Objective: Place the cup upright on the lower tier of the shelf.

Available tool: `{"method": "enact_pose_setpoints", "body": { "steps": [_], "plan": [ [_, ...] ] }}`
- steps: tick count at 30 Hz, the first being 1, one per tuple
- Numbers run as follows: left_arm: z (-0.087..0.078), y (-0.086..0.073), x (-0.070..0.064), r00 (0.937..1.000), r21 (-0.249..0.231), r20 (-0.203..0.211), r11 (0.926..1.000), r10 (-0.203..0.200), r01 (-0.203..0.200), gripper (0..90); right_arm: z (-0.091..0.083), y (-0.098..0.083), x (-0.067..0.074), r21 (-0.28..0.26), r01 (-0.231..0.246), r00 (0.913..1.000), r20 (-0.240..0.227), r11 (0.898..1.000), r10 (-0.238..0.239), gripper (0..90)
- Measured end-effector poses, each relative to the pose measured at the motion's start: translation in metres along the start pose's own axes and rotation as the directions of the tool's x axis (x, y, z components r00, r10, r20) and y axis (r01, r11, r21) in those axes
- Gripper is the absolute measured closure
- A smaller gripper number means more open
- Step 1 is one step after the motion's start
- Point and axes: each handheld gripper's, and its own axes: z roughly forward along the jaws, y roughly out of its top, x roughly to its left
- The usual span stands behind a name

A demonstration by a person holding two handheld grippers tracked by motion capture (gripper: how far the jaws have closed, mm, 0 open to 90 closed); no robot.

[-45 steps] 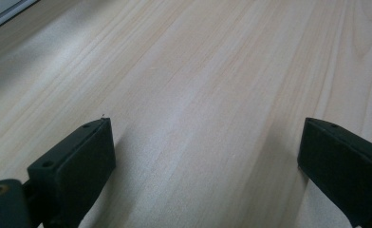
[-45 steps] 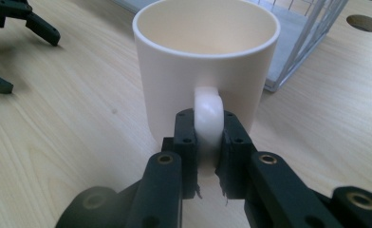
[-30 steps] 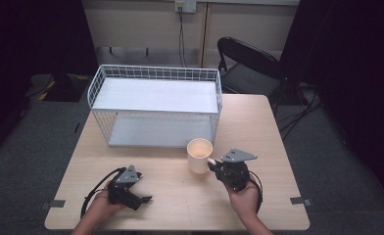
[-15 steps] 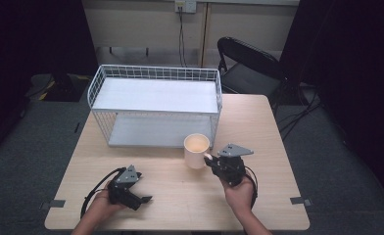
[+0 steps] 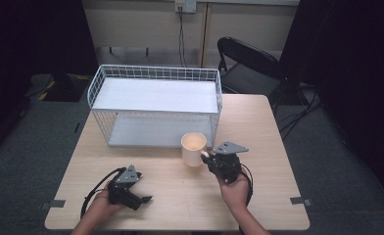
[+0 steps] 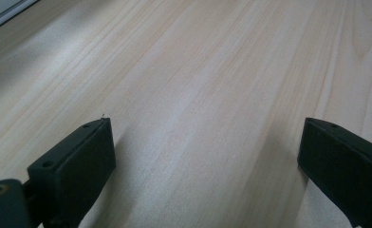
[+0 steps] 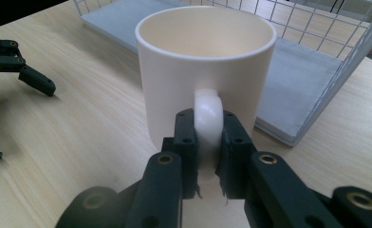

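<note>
right tool clamping mug handle, upright

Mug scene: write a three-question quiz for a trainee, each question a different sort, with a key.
1. True or false: the right gripper is clamped on the handle of the mug.
2. Multiple choice: the left gripper has its jaws A) shut on the mug, B) open over bare table, C) shut on the wire.
3. Fill in: behind the mug stands a white wire ____.

Key
1. True; the pads pinch the handle from both sides.
2. B; only the table lies between them.
3. Basket, with a white shelf inside.
</note>
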Motion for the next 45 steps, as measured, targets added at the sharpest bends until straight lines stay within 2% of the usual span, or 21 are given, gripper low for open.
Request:
{"method": "enact_pose_setpoints", "body": {
  "steps": [13,25,45],
  "plan": [
    [0.000,0.000,0.000,1.0000,0.001,0.000,1.0000,0.000,0.000,4.6,0.006,0.012,0.004,-0.035,-0.013,0.9999,0.007,0.999,0.013,80.6],
    [0.000,0.000,0.000,1.0000,0.001,-0.001,1.0000,0.000,0.000,4.6,0.018,0.018,0.006,-0.042,-0.025,0.9995,0.019,0.999,0.026,80.6],
    [0.000,0.000,0.000,1.0000,0.001,0.000,1.0000,0.000,0.000,4.6,0.037,0.024,0.009,-0.056,-0.011,0.9984,0.055,0.998,0.014,80.6]
  ]
}}
